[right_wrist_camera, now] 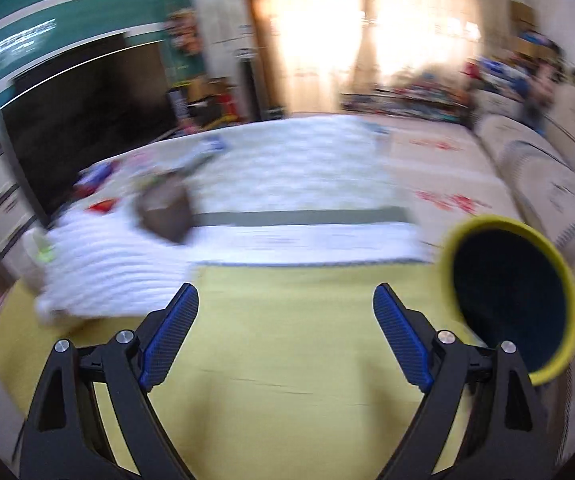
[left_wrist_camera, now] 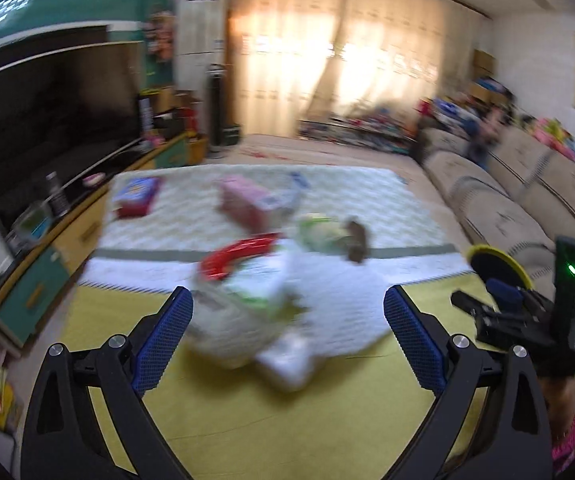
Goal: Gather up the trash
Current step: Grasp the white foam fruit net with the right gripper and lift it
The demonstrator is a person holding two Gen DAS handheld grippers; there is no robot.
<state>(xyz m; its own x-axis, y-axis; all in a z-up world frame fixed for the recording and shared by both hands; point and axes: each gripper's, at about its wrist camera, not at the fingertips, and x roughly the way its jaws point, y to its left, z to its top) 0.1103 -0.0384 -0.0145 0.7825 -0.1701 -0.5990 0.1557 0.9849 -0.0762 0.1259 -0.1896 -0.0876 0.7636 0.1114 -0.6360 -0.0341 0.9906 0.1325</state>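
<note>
In the left wrist view my left gripper (left_wrist_camera: 287,312) is open above a blurred white and green bag (left_wrist_camera: 247,304) lying where the white rug (left_wrist_camera: 367,304) meets the yellow mat (left_wrist_camera: 247,420); the pads do not press on it. Beyond it lie a red item (left_wrist_camera: 239,260), a pink box (left_wrist_camera: 243,200), a blue and red packet (left_wrist_camera: 137,196) and a green-white wrapper (left_wrist_camera: 323,232). A yellow bin (left_wrist_camera: 499,268) with a dark inside stands at the right. My right gripper (right_wrist_camera: 285,316) is open and empty over the yellow mat (right_wrist_camera: 287,360), with the yellow bin (right_wrist_camera: 511,300) beside its right finger.
A brown bag (right_wrist_camera: 165,208) sits on the white rug (right_wrist_camera: 287,176). A TV (left_wrist_camera: 55,120) on a low cabinet (left_wrist_camera: 47,272) runs along the left, and a beige sofa (left_wrist_camera: 507,208) along the right. Curtains (left_wrist_camera: 327,60) and piled toys fill the far end. Both views are motion-blurred.
</note>
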